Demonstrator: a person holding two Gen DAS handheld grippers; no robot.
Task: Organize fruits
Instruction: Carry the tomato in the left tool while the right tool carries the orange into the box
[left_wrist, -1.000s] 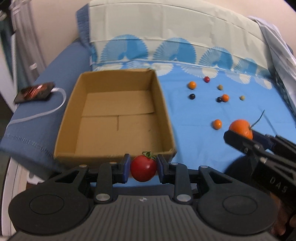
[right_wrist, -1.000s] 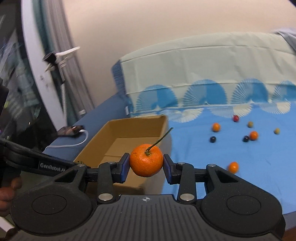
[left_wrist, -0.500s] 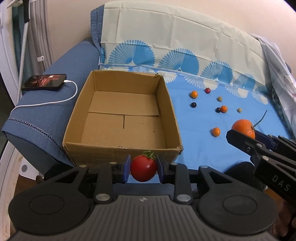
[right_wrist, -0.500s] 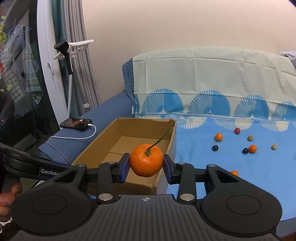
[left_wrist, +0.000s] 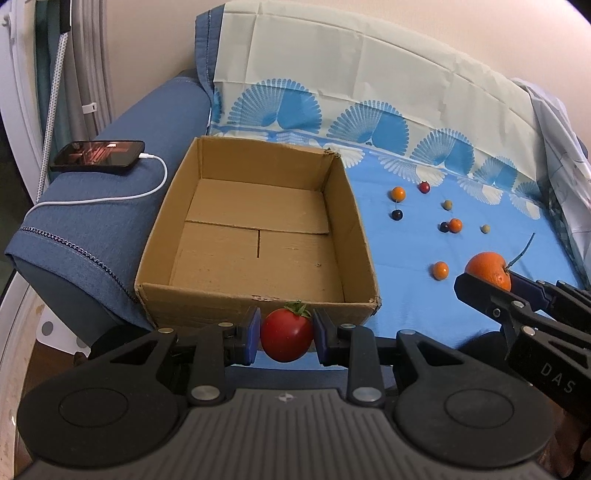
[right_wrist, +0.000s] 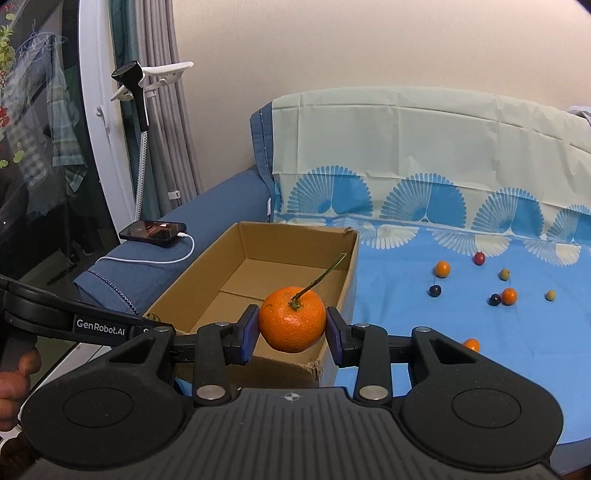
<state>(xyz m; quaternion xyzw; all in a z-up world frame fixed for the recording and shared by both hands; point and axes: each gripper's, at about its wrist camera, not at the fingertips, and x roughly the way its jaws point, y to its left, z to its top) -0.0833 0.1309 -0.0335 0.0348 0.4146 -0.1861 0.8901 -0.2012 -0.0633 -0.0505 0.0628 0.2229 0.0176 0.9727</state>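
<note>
My left gripper (left_wrist: 286, 334) is shut on a red tomato (left_wrist: 286, 335) with a green calyx, held just in front of the near wall of an open, empty cardboard box (left_wrist: 258, 295). My right gripper (right_wrist: 291, 325) is shut on an orange mandarin (right_wrist: 291, 319) with a long stem, held before the box's near right corner (right_wrist: 317, 363). In the left wrist view the right gripper (left_wrist: 487, 284) and the mandarin (left_wrist: 487, 267) show at the right. Several small orange, dark, red and greenish fruits (left_wrist: 440, 270) lie on the blue sheet (left_wrist: 406, 266).
A phone (left_wrist: 98, 156) on a white charging cable lies on the blue sofa armrest left of the box. A patterned cloth covers the sofa back (right_wrist: 424, 147). A white stand and curtains (right_wrist: 147, 110) are at the far left.
Both grippers have drawn back and risen slightly from the box, so more of the box and sofa shows. Both fruits stay gripped.
</note>
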